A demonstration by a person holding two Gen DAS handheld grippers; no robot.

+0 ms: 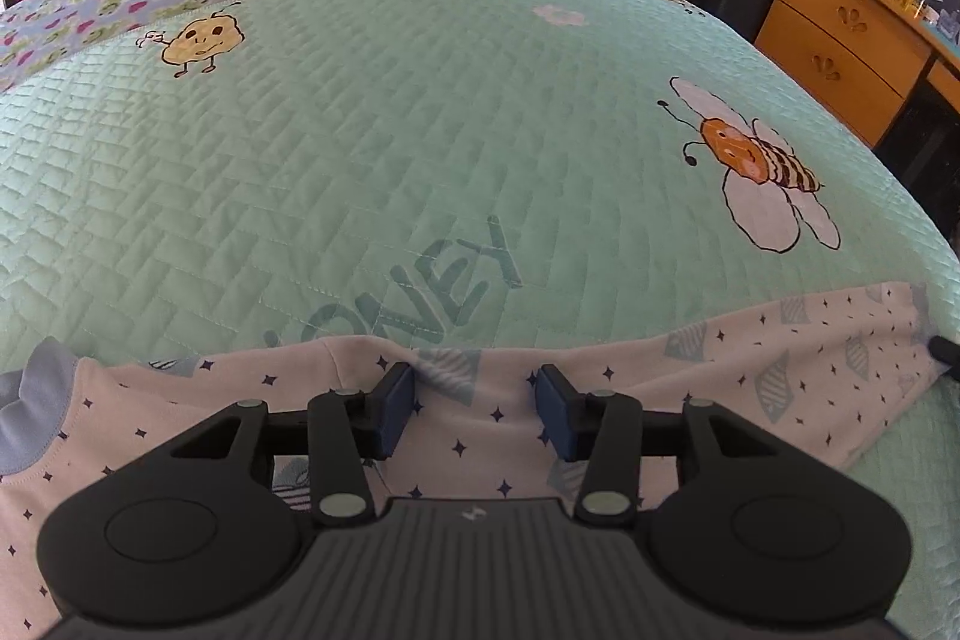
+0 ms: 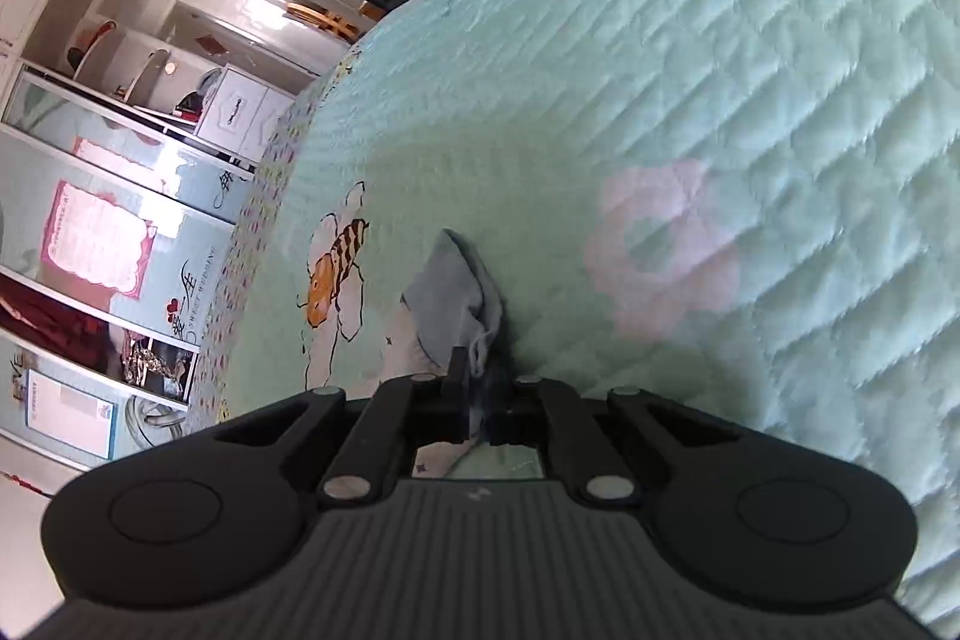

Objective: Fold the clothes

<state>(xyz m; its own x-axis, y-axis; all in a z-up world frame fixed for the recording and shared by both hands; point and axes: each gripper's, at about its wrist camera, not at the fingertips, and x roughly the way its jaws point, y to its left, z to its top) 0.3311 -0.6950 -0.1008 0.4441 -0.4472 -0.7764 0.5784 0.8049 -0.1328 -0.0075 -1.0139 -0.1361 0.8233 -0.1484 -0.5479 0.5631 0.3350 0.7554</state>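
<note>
Right gripper pinches the pale star-print cotton garment's blue cuff near the bed's edge; left gripper, half-open, should bite squarely before lifting.

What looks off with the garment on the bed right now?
Nothing is damaged. The star-print garment lies rumpled along the near edge of the green quilt, its top edge wavy. The right tongs are shut on its blue cuff, bunching it; the left tongs are open over the fabric.

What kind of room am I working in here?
Most likely a home bedroom: a bed with a green quilted bee-print bedspread, a wooden chest of drawers beside it, and a sliding-door wardrobe.
</note>
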